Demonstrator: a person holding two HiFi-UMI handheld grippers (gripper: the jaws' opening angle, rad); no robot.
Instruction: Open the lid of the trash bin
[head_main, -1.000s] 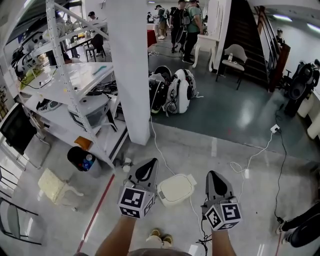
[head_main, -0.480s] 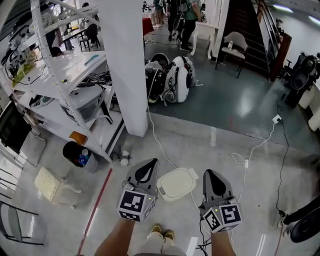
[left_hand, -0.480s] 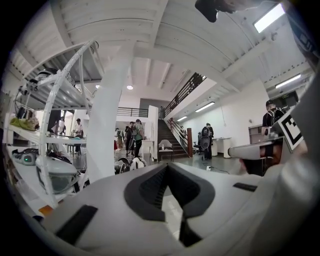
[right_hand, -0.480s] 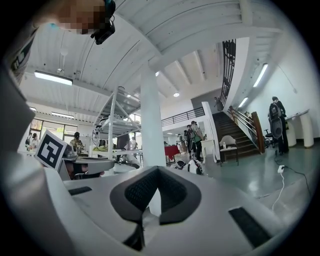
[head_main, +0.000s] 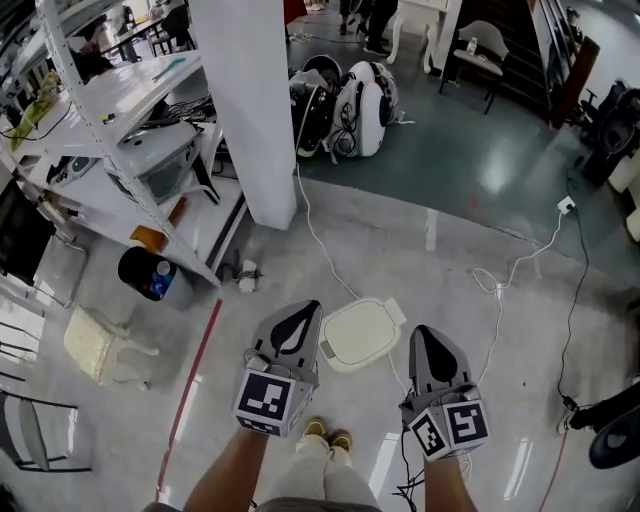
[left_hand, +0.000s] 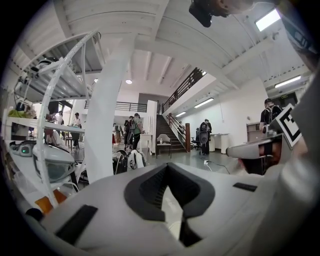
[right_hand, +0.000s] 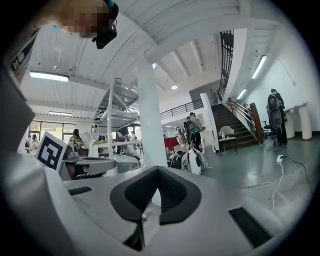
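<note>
The trash bin (head_main: 362, 333) stands on the grey floor, seen from above, its rounded white lid down flat. My left gripper (head_main: 293, 322) hovers just left of the bin, higher than the lid, with its jaws together and nothing between them. My right gripper (head_main: 428, 345) hangs to the bin's right, also shut and empty. In the left gripper view the left gripper (left_hand: 167, 167) points level across the hall, its black pads meeting at the tip. The right gripper (right_hand: 157, 170) looks the same in its own view. Neither gripper touches the bin.
A white pillar (head_main: 245, 100) rises beyond the bin, with a white shelf rack (head_main: 120, 130) to its left. A black bin (head_main: 148, 273) and a pale chair (head_main: 100, 350) sit at the left. A white cable (head_main: 505, 290) snakes across the floor at right. Shoes (head_main: 325, 435) show below.
The head view has tilted down and moved forward: the pillar, shelves and bin now sit higher and nearer. Both grippers keep their places either side of the bin, still shut.
</note>
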